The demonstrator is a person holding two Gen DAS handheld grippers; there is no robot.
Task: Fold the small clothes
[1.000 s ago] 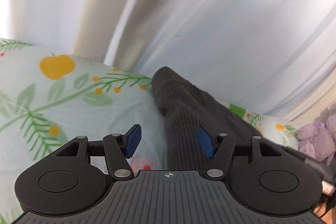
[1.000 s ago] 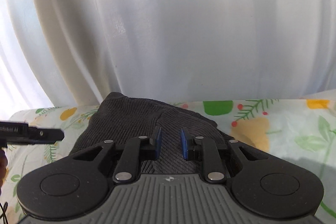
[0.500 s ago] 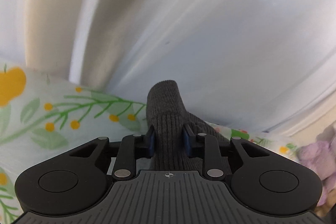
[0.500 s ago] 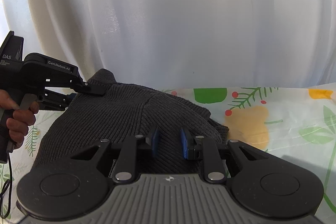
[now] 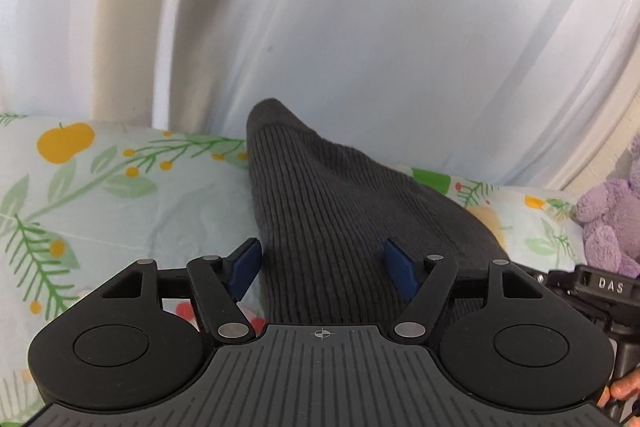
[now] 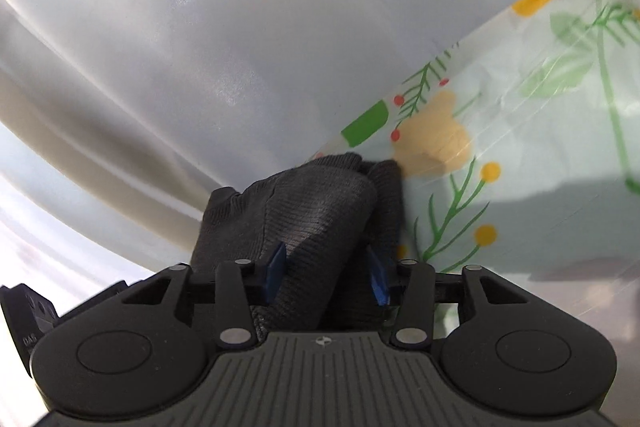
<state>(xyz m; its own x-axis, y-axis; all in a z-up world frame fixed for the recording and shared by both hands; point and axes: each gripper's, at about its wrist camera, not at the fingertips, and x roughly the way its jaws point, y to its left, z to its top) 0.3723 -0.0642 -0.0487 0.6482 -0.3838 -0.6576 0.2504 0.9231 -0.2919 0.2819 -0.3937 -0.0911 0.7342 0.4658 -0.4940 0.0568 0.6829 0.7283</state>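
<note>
A dark grey ribbed knit garment [image 5: 320,211] lies on a floral tablecloth [image 5: 120,195], its far end rising to a point against the white curtain. My left gripper [image 5: 322,269] is open, its blue pads on either side of the garment's near part. In the right wrist view the same garment [image 6: 304,219] is bunched and folded over. My right gripper [image 6: 326,273] is open around that bunch, and the view is tilted.
A white curtain [image 5: 360,47] hangs right behind the table's far edge. A purple plush toy [image 5: 612,219] sits at the right. The other gripper's black body [image 5: 600,287] is close at the right. The tablecloth [image 6: 540,107] stretches to the right.
My left gripper has opened and let go of the garment's end. My right gripper has opened too and tilted, and the garment now lies bunched and folded over.
</note>
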